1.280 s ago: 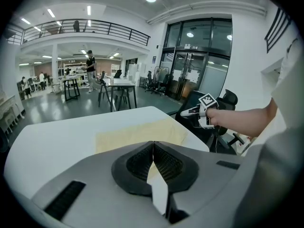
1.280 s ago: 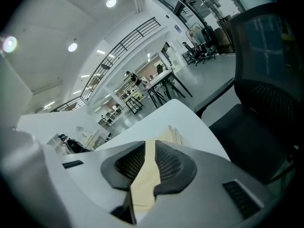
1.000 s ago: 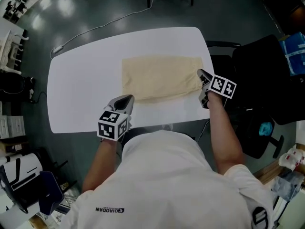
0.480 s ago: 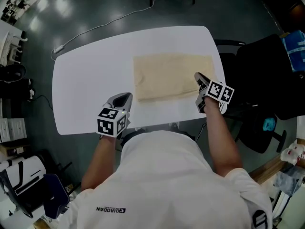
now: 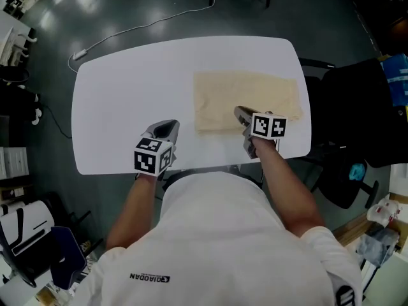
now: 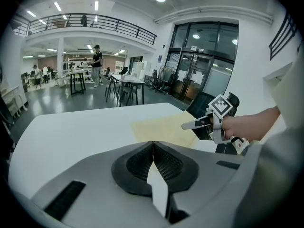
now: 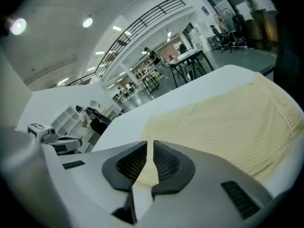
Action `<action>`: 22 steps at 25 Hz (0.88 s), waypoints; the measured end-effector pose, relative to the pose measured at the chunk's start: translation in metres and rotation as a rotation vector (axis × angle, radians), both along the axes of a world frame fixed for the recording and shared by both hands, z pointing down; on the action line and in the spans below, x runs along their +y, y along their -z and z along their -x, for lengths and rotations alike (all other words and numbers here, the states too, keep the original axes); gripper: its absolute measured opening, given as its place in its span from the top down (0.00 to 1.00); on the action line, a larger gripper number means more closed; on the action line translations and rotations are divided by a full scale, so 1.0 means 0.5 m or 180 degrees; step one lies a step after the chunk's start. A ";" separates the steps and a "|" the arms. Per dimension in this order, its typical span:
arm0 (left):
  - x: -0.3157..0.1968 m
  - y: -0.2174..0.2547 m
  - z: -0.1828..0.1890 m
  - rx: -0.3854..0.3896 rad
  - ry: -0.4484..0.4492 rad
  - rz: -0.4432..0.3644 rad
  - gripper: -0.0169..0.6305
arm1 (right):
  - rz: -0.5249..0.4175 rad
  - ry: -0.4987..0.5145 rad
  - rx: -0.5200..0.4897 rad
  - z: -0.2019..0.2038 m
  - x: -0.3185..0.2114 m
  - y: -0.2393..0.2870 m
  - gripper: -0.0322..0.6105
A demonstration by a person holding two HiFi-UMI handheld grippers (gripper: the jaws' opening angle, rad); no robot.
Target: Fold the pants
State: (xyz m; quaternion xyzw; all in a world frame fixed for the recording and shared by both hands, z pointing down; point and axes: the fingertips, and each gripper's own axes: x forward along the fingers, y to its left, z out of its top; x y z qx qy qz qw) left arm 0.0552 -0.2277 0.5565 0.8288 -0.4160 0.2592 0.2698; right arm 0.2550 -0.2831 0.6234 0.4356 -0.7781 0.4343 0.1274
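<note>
The cream pants (image 5: pixel 248 94) lie folded into a flat rectangle on the right half of the white table (image 5: pixel 127 94). My right gripper (image 5: pixel 238 111) hovers over the pants' near edge, around its middle. Its jaws stand a narrow slit apart, with no cloth caught between them (image 7: pixel 151 145); the ribbed cream pants (image 7: pixel 223 122) spread out ahead of it. My left gripper (image 5: pixel 167 128) sits over bare table to the left of the pants, near the front edge. Its jaws are shut on nothing (image 6: pixel 153 145). From there the pants (image 6: pixel 159 127) and the right gripper (image 6: pixel 189 125) show ahead on the right.
A black office chair (image 5: pixel 357 113) stands just off the table's right side. A white cable (image 5: pixel 140 27) runs across the dark floor beyond the far edge. The table's front edge (image 5: pixel 204 169) is right against the person's white shirt.
My right gripper has swept left from the pants' right end to the middle of their near edge. My left gripper has drawn left, away from the pants' left corner.
</note>
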 end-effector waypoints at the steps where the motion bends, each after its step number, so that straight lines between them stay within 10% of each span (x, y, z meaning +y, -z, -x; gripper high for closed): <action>1: -0.002 -0.002 0.011 0.0013 0.0028 -0.0005 0.93 | 0.0010 0.0113 0.0045 0.031 0.001 -0.003 0.86; 22: 0.034 -0.057 0.216 0.0079 0.0438 0.0182 0.93 | 0.0370 0.0946 0.1271 0.332 -0.084 -0.179 0.67</action>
